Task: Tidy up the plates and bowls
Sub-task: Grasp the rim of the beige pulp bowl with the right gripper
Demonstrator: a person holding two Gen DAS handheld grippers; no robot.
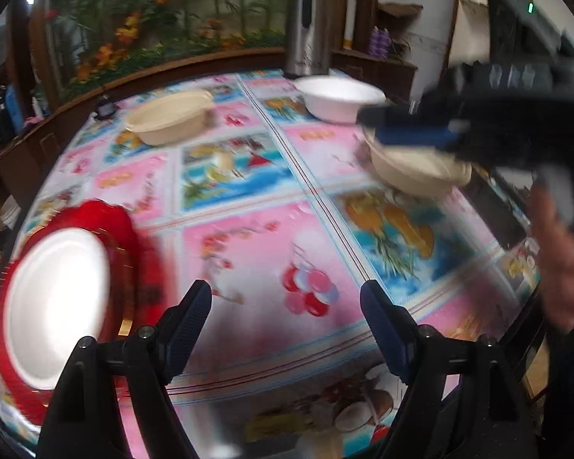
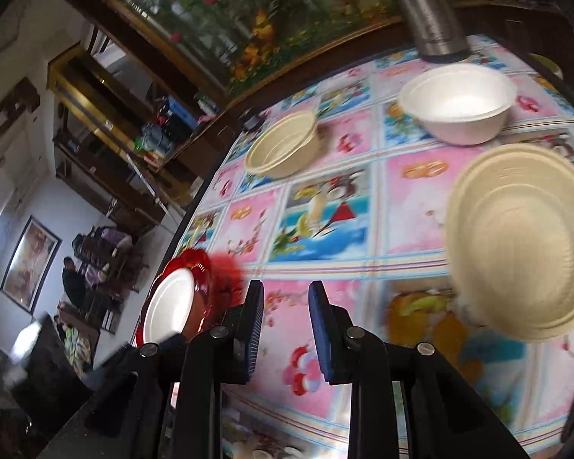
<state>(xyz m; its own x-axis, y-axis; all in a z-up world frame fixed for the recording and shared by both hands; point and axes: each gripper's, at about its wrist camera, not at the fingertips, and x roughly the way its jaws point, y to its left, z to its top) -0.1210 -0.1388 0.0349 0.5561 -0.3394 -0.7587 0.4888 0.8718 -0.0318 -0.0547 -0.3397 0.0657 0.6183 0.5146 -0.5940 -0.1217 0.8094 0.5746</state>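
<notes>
A pink fruit-print tablecloth (image 1: 248,252) covers the table; a flower mural (image 1: 164,11) stands far. The left gripper (image 1: 285,306) gapes wide, empty; the right gripper (image 2: 285,306) is narrowly parted, empty.

Red plate (image 1: 126,229), white plate (image 1: 57,306), pink-blue tablecloth (image 1: 256,252).

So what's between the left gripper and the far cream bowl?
Nothing but bare tablecloth: in the left wrist view no dish lies between the left gripper and the far cream bowl.
</notes>
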